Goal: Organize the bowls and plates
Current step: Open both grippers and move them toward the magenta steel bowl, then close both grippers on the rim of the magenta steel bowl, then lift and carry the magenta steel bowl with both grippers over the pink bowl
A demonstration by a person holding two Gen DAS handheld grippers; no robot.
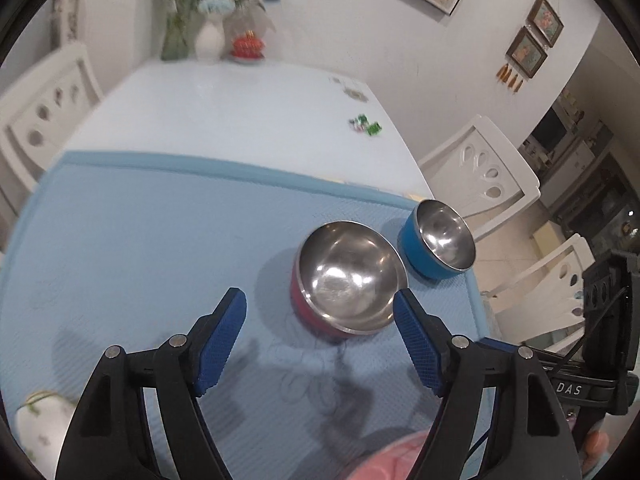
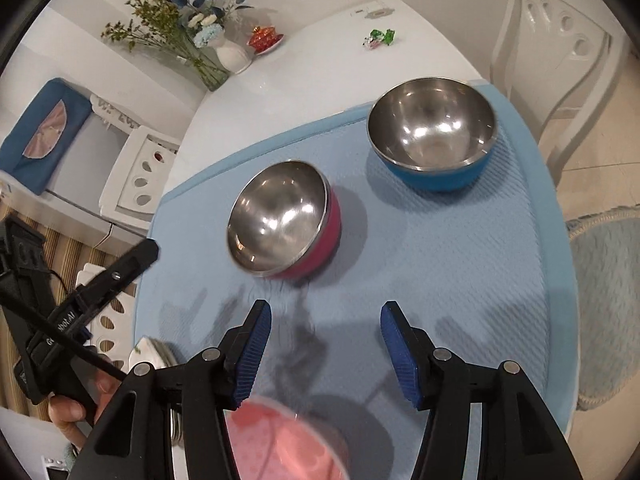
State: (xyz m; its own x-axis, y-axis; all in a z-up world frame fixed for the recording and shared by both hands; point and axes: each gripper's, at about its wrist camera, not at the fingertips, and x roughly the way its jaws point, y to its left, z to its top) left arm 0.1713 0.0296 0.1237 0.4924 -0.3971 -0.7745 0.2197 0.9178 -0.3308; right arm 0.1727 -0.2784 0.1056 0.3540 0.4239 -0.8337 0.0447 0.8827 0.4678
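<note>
A red-sided steel bowl (image 1: 344, 280) sits tilted on the light blue mat (image 1: 160, 260), just ahead of my open, empty left gripper (image 1: 320, 304); its rim is close to the right fingertip (image 1: 404, 304). A blue-sided steel bowl (image 1: 438, 240) stands upright beyond it near the mat's right edge. In the right wrist view the red bowl (image 2: 284, 224) lies ahead and left of my open, empty right gripper (image 2: 326, 312), the blue bowl (image 2: 432, 136) farther right. A pink plate (image 2: 280, 440) lies under the right gripper. A white patterned dish (image 1: 44, 420) sits at the mat's near left.
Flower vases (image 2: 224, 56), a red ornament (image 2: 264, 38) and small green items (image 2: 380, 38) stand on the white table (image 2: 300, 80) beyond the mat. White chairs (image 1: 480, 172) flank the table. The left gripper's body (image 2: 80, 300) shows at the left of the right wrist view.
</note>
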